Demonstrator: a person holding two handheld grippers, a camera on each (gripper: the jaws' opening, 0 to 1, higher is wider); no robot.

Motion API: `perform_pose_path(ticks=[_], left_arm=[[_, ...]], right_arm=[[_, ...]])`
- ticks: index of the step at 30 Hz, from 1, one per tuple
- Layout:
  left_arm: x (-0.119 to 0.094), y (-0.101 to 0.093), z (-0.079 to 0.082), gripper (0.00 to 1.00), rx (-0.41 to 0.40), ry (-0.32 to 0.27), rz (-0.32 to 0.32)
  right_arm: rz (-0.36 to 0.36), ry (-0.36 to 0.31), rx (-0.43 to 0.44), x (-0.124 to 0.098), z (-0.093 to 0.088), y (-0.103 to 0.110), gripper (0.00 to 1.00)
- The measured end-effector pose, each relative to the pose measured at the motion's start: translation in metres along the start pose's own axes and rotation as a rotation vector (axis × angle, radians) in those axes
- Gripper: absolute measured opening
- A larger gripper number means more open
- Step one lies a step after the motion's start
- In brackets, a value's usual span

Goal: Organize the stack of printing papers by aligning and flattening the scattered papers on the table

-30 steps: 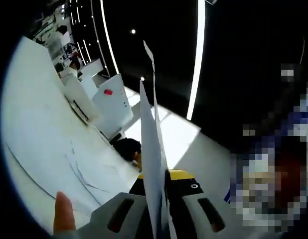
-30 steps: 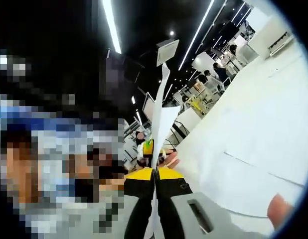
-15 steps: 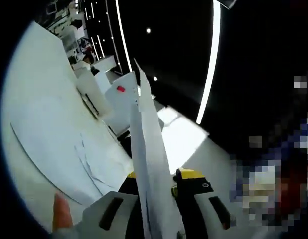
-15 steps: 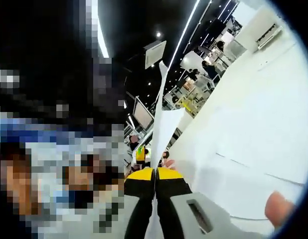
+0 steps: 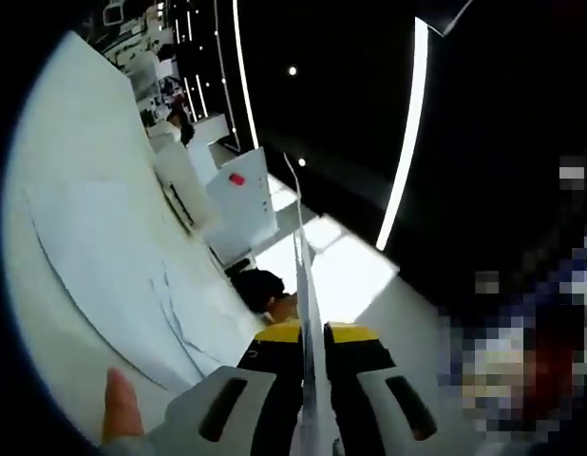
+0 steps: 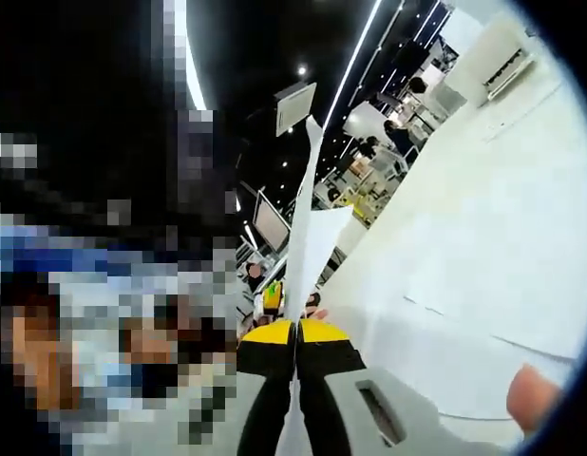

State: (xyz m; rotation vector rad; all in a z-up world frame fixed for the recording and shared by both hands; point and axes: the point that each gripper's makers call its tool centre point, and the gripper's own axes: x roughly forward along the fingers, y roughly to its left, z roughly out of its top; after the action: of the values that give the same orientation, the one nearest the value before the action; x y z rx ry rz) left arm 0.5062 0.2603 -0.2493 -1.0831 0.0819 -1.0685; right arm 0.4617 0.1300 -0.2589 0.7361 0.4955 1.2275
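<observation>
Holding the paper stack edge-on between both tools, clear of the worktop. Left tool: jaws pinched tight on the sheets, which run straight up the middle of the left gripper view as a thin white line. Right tool: same, jaws closed on the paper stack, edge rising between them, top corner curling a bit. Looks like one stack gripped at two opposite sides and stood on edge, probably so the sheets can drop and square up against each other. More loose sheets lie flat on the worktop, overlapped and skewed; those aren't aligned yet. A fingertip shows by the left tool body. Judgement: mid-jogging step, flattening not started. Risk: sheets slipping or fanning if either pinch loosens.
</observation>
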Motion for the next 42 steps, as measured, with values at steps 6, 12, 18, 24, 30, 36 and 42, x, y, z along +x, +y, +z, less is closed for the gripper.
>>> perform_pose_path(ticks=[6, 12, 18, 24, 30, 36, 42], left_arm=[[0.004, -0.004, -0.01, 0.15, -0.009, 0.025, -0.009], [-0.006, -0.003, -0.009, 0.15, -0.023, 0.008, -0.006], [-0.015, -0.003, 0.001, 0.13, -0.029, -0.029, -0.002], [-0.013, 0.0, 0.002, 0.06, -0.014, -0.034, 0.01], [-0.013, 0.0, 0.008, 0.07, -0.008, -0.061, -0.007], [-0.017, 0.002, 0.018, 0.06, 0.005, -0.11, -0.001], [-0.017, -0.003, 0.017, 0.06, -0.032, -0.117, -0.025]], right_arm=[[-0.003, -0.002, -0.007, -0.001, -0.001, 0.001, 0.0], [-0.008, -0.038, 0.019, -0.01, 0.01, -0.005, 0.0], [-0.012, -0.062, 0.024, -0.019, 0.016, -0.008, 0.0], [-0.004, -0.068, 0.019, -0.02, 0.016, -0.005, 0.0], [0.01, -0.071, 0.016, -0.019, 0.015, 0.0, 0.0], [0.016, -0.082, 0.02, -0.021, 0.016, 0.002, 0.0], [0.028, -0.08, 0.019, -0.02, 0.014, 0.006, 0.0]])
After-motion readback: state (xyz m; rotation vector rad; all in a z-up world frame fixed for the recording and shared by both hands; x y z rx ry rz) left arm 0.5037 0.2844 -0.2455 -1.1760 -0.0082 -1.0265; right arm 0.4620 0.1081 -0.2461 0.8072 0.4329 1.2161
